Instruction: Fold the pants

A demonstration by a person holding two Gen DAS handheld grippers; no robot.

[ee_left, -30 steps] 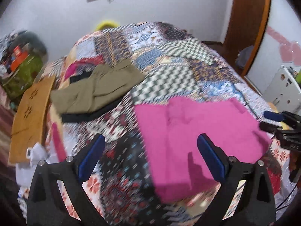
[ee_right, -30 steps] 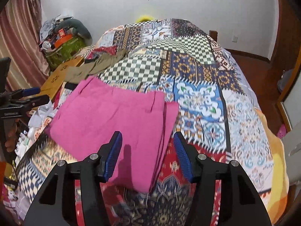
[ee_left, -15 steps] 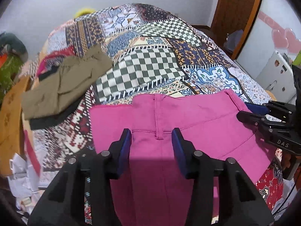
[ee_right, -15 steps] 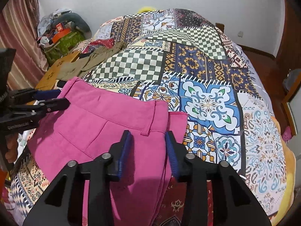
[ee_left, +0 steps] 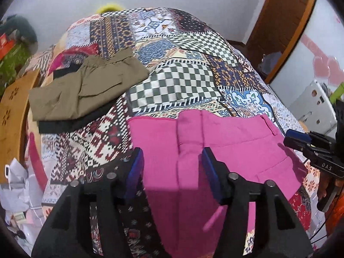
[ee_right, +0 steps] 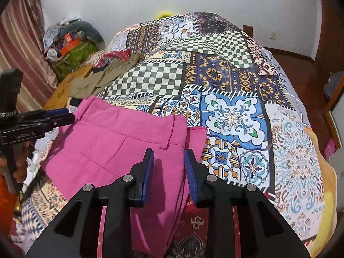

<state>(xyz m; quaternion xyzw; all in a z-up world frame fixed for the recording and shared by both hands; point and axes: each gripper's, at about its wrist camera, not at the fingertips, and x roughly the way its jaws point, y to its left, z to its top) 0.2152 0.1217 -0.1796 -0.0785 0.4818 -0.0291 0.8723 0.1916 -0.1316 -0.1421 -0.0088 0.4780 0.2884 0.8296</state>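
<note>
Pink pants point(ee_left: 225, 150) lie flat on the patchwork bedspread point(ee_left: 176, 81), waistband away from me; they also show in the right wrist view point(ee_right: 120, 150). My left gripper point(ee_left: 172, 163) hovers over the pants' left half, its blue-padded jaws apart with nothing between them. My right gripper point(ee_right: 169, 163) hovers over the pants' right edge near a belt loop, jaws partly apart and empty. Each gripper also shows from the side in the other's view: the right one point(ee_left: 305, 142) and the left one point(ee_right: 51, 118).
Folded olive pants point(ee_left: 86, 90) lie on a black garment at the bed's far left. A wooden board point(ee_left: 13, 116) and clutter stand left of the bed. A door point(ee_left: 279, 21) and a white appliance point(ee_left: 314, 107) are on the right.
Both grippers have narrowed from wide open and come in over the pink pants' waistband area. The left one has opened slightly again since half a second ago.
</note>
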